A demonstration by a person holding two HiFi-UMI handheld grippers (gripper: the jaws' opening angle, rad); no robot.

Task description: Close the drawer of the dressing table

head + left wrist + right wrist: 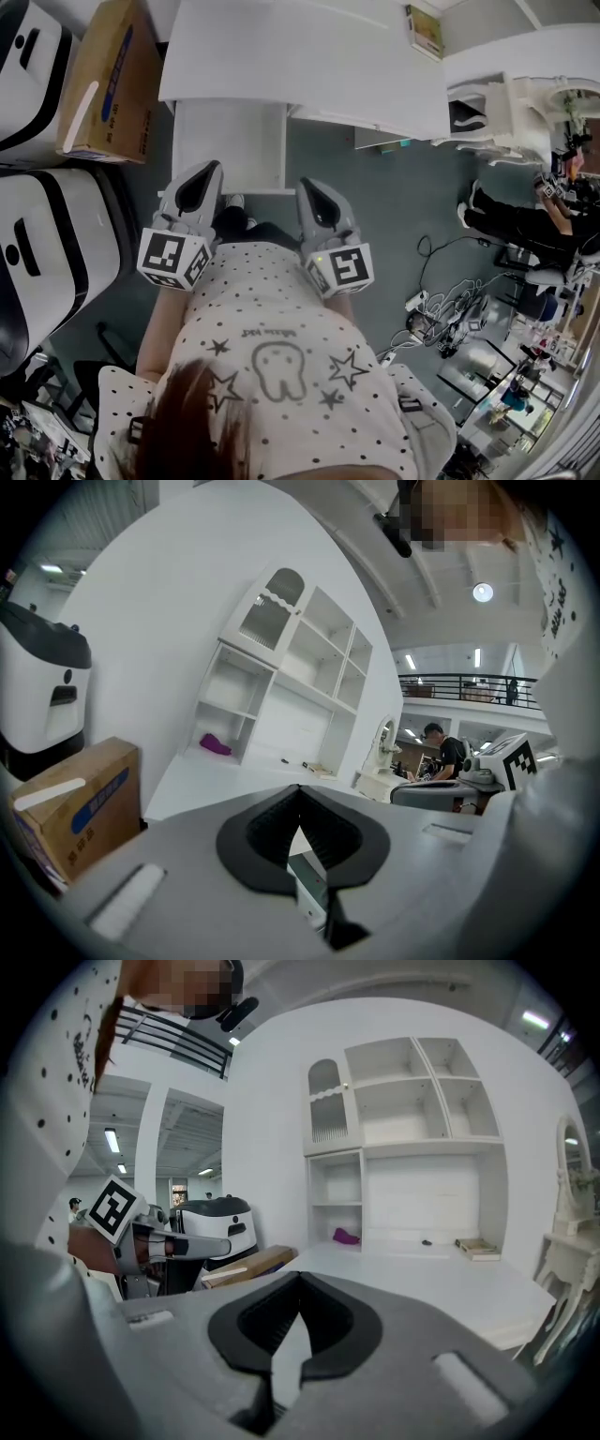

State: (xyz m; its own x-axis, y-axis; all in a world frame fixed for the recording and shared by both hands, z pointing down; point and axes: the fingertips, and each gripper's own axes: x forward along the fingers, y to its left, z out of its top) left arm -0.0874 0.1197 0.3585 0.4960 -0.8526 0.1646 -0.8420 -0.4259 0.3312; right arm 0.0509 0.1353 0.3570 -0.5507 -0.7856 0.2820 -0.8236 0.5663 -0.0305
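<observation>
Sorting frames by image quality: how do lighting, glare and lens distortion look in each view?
Head view: flat, even light; the white tabletop nearly blows out; edges curve. Left gripper view: heavy fisheye, black corners, ceiling lamp blown out. Right gripper view: same fisheye, shelf unit stays sharp.

The head view looks steeply down on the dressing table [281,56]; both gripper views, low and near its front edge, face its shelves [300,682].
</observation>
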